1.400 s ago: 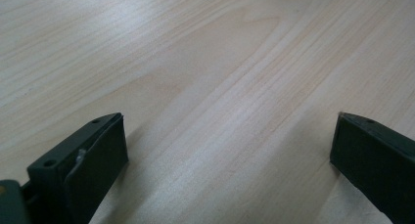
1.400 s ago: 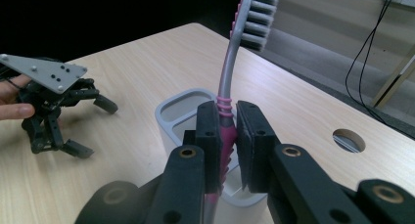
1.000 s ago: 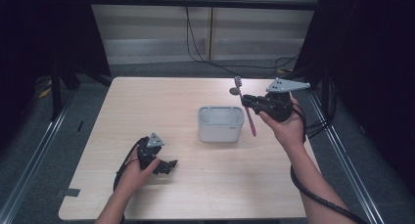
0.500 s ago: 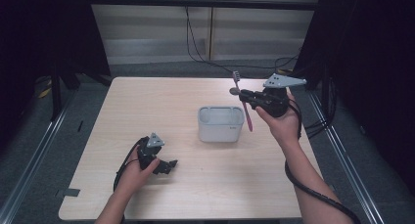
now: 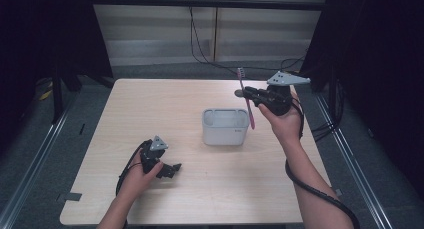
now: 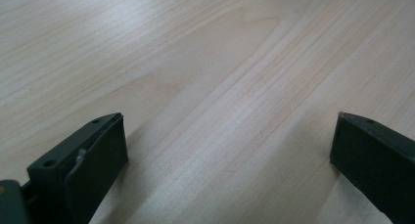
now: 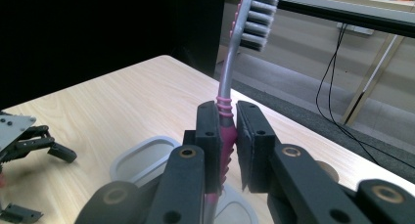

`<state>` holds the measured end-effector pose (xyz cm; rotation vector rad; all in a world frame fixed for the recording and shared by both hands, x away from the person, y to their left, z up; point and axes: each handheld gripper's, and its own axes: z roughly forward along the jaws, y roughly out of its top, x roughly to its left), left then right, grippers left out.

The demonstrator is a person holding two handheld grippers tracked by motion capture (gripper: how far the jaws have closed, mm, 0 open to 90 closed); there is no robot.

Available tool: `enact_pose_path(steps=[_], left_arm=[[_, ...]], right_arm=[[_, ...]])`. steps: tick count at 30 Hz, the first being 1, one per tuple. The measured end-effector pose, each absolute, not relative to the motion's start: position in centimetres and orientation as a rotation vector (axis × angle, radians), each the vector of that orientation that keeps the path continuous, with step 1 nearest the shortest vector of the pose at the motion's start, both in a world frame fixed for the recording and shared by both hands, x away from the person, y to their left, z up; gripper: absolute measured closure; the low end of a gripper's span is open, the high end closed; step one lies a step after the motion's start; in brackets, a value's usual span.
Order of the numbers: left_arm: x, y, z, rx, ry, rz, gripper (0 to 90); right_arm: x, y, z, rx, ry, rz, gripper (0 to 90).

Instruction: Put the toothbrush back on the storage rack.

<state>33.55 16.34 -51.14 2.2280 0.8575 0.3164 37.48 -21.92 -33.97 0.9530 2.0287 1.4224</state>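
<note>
Right gripper view shows the right gripper (image 7: 227,131) clamped on a pink-and-grey toothbrush (image 7: 230,94), its two black jaws pressing the ribbed pink part of the handle, with the bristle head standing up above them and the lower handle hanging below. From the high view, the toothbrush (image 5: 247,101) stands nearly upright at the far right of the wooden table (image 5: 165,104), its lower end close to the right rim of a white oval holder cup (image 5: 225,126) at the table's middle. The brush looks light and stiff, with a smooth plastic shaft that could swivel between flat pads; the ribbed grip section held now seems the best place, since the ridges resist slipping. Lowering it into the cup probably needs the handle kept upright. At the near left, the left gripper (image 5: 165,169) rests low over the table, its jaws spread wide with nothing between them, well apart from the cup.
</note>
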Motion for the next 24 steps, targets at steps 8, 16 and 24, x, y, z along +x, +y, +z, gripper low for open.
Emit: enact_pose_path(steps=[8, 16, 24], left_arm=[[33.6, 16.3, -51.1, 2.228, 0.858, 0.316, 0.1], [33.6, 16.4, -51.1, 2.231, 0.854, 0.32, 0.1], [33.6, 16.4, -51.1, 2.231, 0.854, 0.321, 0.1]], right_arm=[[38.2, -21.8, -34.0, 0.964, 2.013, 1.428, 80.9], [38.6, -21.6, -34.0, 0.968, 1.986, 1.43, 80.9], [39.2, -21.3, -34.2, 0.98, 1.978, 1.447, 80.9]])
